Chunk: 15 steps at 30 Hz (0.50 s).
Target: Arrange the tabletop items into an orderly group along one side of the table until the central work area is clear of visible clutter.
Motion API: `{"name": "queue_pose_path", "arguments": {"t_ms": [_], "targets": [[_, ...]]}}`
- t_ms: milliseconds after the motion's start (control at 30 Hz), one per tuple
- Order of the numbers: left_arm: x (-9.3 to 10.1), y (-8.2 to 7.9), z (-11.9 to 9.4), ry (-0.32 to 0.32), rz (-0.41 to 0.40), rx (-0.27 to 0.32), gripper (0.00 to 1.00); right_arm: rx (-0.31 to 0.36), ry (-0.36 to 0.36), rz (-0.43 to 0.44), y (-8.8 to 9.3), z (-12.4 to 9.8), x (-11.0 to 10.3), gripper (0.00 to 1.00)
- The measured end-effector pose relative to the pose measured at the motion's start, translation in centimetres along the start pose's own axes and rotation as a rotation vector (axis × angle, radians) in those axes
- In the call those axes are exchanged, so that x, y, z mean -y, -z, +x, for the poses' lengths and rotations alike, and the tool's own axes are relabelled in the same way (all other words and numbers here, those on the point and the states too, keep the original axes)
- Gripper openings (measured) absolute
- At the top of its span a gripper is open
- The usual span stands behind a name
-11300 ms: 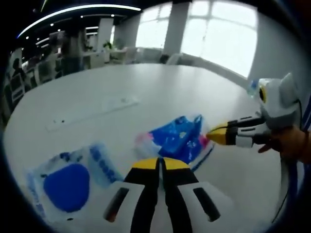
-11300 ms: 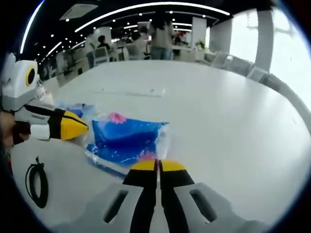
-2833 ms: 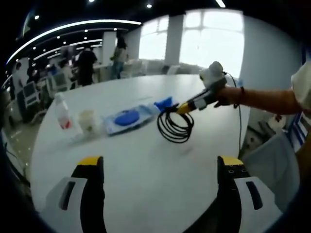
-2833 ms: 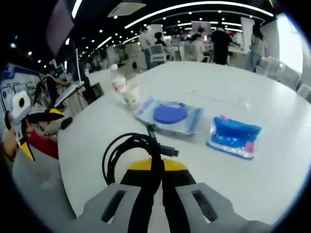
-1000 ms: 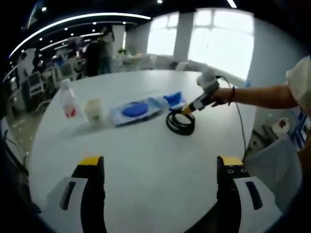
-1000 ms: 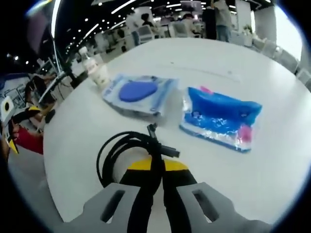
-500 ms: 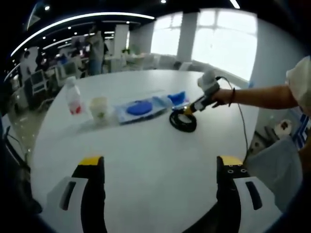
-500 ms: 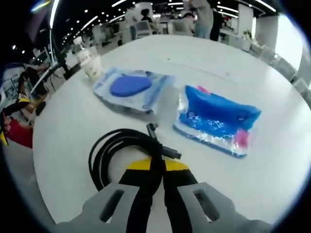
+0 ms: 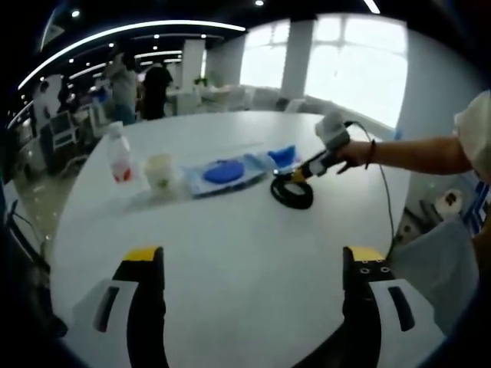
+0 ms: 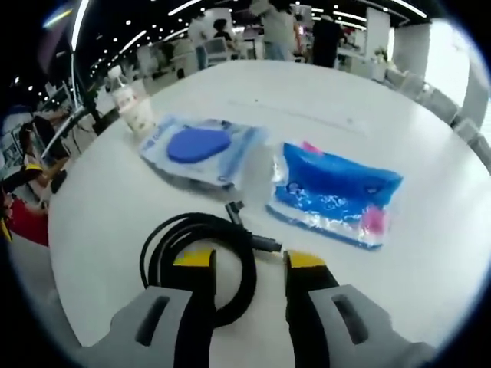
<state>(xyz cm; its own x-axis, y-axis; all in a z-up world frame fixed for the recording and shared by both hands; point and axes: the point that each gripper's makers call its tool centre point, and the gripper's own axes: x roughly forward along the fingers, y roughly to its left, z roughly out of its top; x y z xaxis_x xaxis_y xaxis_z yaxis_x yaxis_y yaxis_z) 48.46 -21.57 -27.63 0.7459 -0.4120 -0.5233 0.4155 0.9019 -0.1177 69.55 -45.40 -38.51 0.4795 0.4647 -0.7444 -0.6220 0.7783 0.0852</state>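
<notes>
The right tool [image 10: 249, 264] is released, its jaws spread over the coiled black cable [image 10: 201, 253] lying on the white tabletop [image 10: 430, 230], near the blue plastic pouch [image 10: 336, 195] and the clear packet with a blue disc [image 10: 201, 147]. The left tool [image 9: 252, 261] hangs released, well apart from them.

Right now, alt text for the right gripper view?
The right tool is open over a coiled black cable lying on a white table. Beyond it lie a blue packet, a clear pouch with a blue disc, a cup and a bottle.
</notes>
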Motion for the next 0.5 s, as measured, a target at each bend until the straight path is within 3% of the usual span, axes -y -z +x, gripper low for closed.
{"name": "queue_pose_path", "arguments": {"t_ms": [167, 500], "targets": [[0.0, 0.0, 0.0, 0.0, -0.005, 0.003, 0.94, 0.052, -0.025, 0.069, -1.1, -0.7, -0.6, 0.44], [0.0, -0.5, 0.0, 0.007, -0.001, 0.018, 0.95, 0.121, -0.015, 0.078, -2.8, -2.6, -1.9, 0.69]]}}
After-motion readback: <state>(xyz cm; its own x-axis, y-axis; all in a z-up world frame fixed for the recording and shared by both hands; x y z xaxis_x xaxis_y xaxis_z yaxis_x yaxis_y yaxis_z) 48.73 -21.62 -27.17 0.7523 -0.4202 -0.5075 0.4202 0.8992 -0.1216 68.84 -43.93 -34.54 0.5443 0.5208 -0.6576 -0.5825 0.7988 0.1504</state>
